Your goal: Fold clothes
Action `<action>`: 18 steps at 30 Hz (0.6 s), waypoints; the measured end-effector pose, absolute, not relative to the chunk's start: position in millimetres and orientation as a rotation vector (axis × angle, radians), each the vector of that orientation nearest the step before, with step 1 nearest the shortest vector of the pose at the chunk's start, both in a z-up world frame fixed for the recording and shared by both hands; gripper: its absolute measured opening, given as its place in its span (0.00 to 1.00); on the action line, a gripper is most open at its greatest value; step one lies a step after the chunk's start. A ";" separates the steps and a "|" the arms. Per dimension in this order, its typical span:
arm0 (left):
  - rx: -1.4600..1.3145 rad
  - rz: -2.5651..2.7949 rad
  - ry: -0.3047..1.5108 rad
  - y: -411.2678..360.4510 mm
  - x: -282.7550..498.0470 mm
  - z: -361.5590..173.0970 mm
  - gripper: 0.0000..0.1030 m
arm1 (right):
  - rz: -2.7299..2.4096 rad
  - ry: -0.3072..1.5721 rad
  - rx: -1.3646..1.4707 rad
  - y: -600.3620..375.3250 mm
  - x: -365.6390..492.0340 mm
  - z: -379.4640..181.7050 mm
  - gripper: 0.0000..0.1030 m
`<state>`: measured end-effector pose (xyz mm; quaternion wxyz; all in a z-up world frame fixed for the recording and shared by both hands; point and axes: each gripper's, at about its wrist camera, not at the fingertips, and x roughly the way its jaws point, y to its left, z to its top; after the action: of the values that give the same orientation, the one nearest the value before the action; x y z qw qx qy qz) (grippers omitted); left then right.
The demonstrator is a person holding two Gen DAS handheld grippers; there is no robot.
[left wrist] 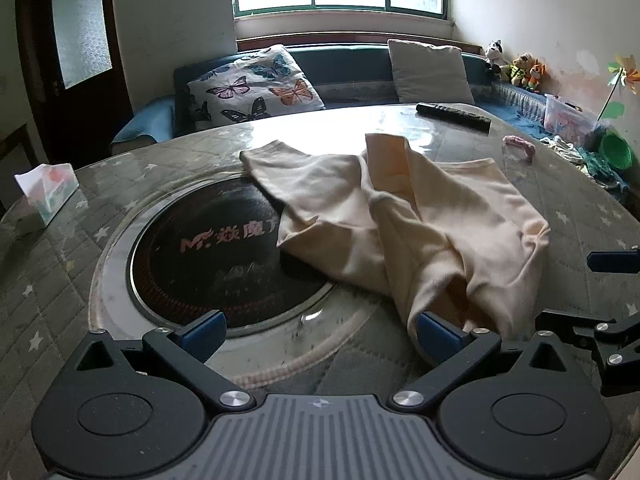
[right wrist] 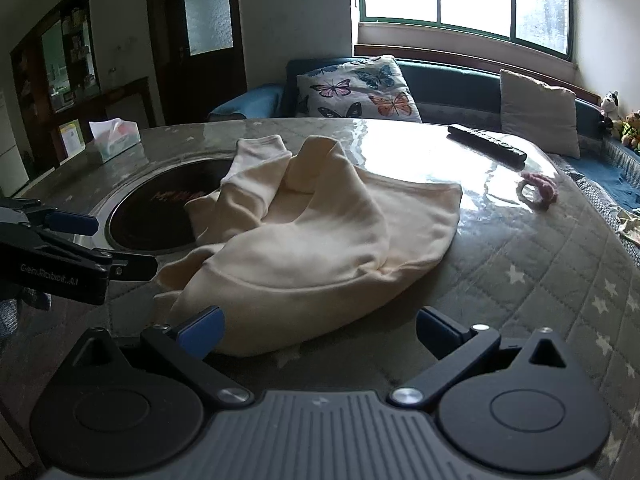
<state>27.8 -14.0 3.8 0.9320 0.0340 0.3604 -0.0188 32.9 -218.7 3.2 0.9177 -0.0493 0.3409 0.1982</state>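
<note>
I have the cream garment point(left wrist: 404, 216) lying crumpled on the round table point(left wrist: 120, 184), partly draped over the dark hob point(left wrist: 208, 248) sunk in the table's middle, its sleeves tossed across the body. It is not folded as it lies.

My left gripper point(left wrist: 320, 334) stands wide with nothing between its pads, its right pad just at the garment's near edge. My right gripper point(right wrist: 318, 330) is also wide and empty, the garment's thick hem bulging just ahead of it.

As I judge it, a good fold needs the cloth spread flat: I would pinch a single layer at the hem with each claw, well apart, and draw it taut off the hob.

Beyond the garment lies a black remote point(right wrist: 486, 145), and to its right a pink hair tie point(right wrist: 538, 190), both near enough to catch a swung sleeve. A tissue box point(left wrist: 46, 190) sits well left of the garment.
</note>
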 end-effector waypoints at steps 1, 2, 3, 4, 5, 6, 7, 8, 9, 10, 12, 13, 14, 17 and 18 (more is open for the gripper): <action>0.070 -0.037 0.738 -13.3 24.8 2.9 1.00 | 0.407 0.702 -0.103 -218.0 30.4 2.7 1.00; 0.072 -0.034 0.739 -12.9 22.4 2.1 1.00 | 0.406 0.702 -0.104 -217.6 28.3 2.3 1.00; 0.074 -0.031 0.740 -12.5 20.0 1.3 1.00 | 0.402 0.702 -0.105 -217.2 25.1 1.6 1.00; 0.076 -0.028 0.742 -12.2 17.7 0.6 1.00 | 0.400 0.703 -0.105 -217.2 22.9 0.9 1.00; 0.078 -0.027 0.743 -12.0 16.2 -0.1 1.00 | 0.399 0.704 -0.103 -217.1 21.0 0.3 1.00; 0.080 -0.026 0.743 -12.0 14.7 -0.7 1.00 | 0.397 0.706 -0.101 -217.1 19.1 -0.3 1.00; 0.082 -0.026 0.743 -12.4 13.4 -1.0 1.00 | 0.394 0.707 -0.099 -217.3 17.8 -0.8 1.00; 0.085 -0.026 0.743 -12.9 12.2 -1.3 1.00 | 0.390 0.708 -0.096 -217.5 17.0 -1.2 1.00; 0.091 -0.027 0.741 -13.8 11.0 -1.5 1.00 | 0.389 0.708 -0.095 -217.5 16.0 -1.4 1.00; 0.098 -0.027 0.741 -14.9 10.5 -1.9 1.00 | 0.387 0.708 -0.095 -216.9 14.8 -1.7 1.00; 0.109 -0.027 0.742 -17.1 8.8 -2.8 1.00 | 0.383 0.709 -0.097 -215.7 12.5 -2.4 1.00; 0.114 -0.028 0.742 -18.1 8.0 -3.3 1.00 | 0.382 0.710 -0.099 -215.1 11.4 -2.8 1.00; 0.115 -0.029 0.744 -18.5 7.2 -3.8 1.00 | 0.382 0.709 -0.104 -214.1 10.5 -3.1 1.00; 0.121 -0.031 0.750 -20.3 5.6 -5.2 1.00 | 0.386 0.710 -0.113 -212.1 8.3 -3.8 1.00; 0.124 -0.031 0.751 -21.0 5.5 -5.6 1.00 | 0.388 0.710 -0.114 -211.4 7.5 -3.9 1.00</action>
<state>5.5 -21.0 -5.6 0.9283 0.0606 0.3666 -0.0154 7.5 -211.4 -3.9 0.9177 -0.0555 0.3452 0.1888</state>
